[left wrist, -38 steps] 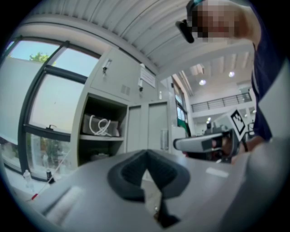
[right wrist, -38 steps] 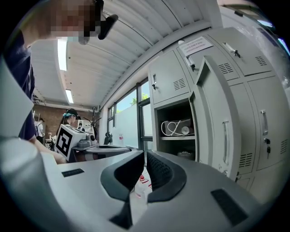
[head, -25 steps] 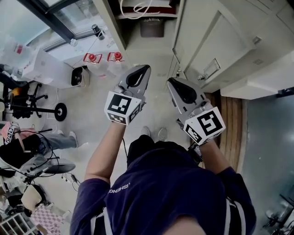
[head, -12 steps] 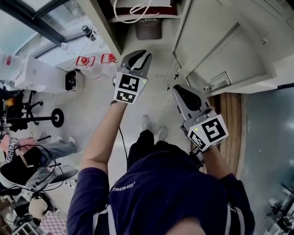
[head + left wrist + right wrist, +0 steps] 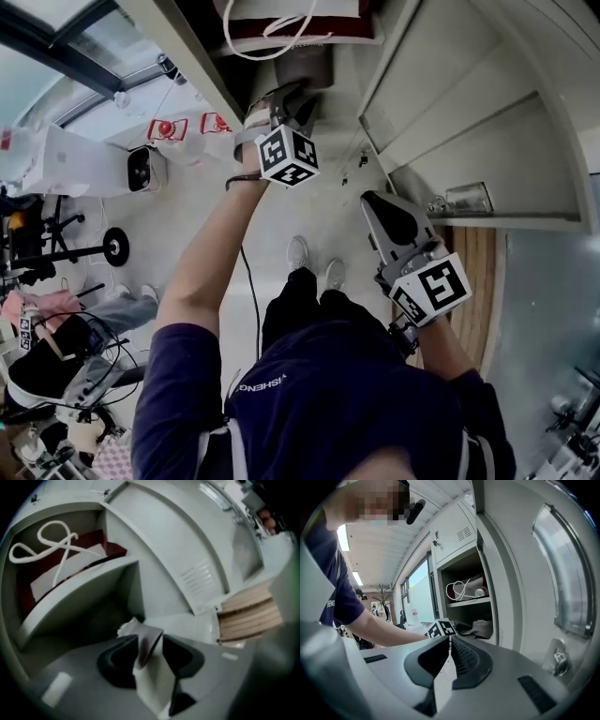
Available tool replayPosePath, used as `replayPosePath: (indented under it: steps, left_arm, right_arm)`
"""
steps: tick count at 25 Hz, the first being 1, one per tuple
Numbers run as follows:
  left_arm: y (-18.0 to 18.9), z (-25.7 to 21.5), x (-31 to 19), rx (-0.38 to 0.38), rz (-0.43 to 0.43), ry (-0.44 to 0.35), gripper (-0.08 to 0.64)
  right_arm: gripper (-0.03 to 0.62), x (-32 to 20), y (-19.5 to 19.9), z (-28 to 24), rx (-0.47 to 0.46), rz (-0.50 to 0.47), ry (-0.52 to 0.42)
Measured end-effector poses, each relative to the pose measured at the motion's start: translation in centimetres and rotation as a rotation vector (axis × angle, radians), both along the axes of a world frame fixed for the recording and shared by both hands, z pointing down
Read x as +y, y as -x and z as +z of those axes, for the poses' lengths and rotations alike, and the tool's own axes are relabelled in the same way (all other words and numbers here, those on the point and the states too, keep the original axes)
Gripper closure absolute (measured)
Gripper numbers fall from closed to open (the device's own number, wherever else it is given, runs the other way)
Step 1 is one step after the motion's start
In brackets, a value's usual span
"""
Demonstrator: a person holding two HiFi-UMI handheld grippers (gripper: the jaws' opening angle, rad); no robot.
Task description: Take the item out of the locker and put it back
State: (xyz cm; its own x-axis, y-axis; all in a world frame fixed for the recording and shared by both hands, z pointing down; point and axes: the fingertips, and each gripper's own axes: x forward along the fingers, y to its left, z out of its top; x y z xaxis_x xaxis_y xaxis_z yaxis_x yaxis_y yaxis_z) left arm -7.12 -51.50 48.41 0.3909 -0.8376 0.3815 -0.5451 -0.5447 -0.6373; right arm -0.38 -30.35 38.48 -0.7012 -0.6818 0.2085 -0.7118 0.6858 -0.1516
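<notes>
The open locker has two compartments. On its upper shelf lies a red bag (image 5: 281, 30) with a white rope handle (image 5: 44, 543). A grey soft item (image 5: 306, 66) sits in the compartment below and also shows as a grey lump (image 5: 482, 629) in the right gripper view. My left gripper (image 5: 284, 101) reaches into that lower compartment, and its jaws are opening. The grey item's edge (image 5: 146, 641) lies between the left gripper's (image 5: 150, 639) jaw tips, and the pads do not press on it. My right gripper (image 5: 377, 204) hangs back beside the door, shut and empty (image 5: 450, 641).
The locker door (image 5: 459, 103) stands swung open to the right, its latch (image 5: 557, 660) close to my right gripper. A wooden strip (image 5: 473, 244) runs along the floor at the right. Chairs, cables and boxes (image 5: 84, 159) crowd the floor at the left.
My left gripper has moved forward from in front of the person into the lower compartment, and its jaws have parted. The right gripper has barely moved.
</notes>
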Motion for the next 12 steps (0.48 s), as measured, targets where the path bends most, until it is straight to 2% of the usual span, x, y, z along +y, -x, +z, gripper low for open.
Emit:
replayPosePath:
  steps: [4,12]
  left_arm:
    - [0.0,1.0,-1.9,-0.123,0.007,-0.046,0.376]
    - [-0.5,2.5,-4.3,-0.267,0.038,-0.072,0.371]
  right_arm:
    - [0.584,-0.2,0.1,0.6,-0.01,-0.001,0.036]
    - [0.584,-1.5,0.3,0.9,-0.019,-0.005,0.054]
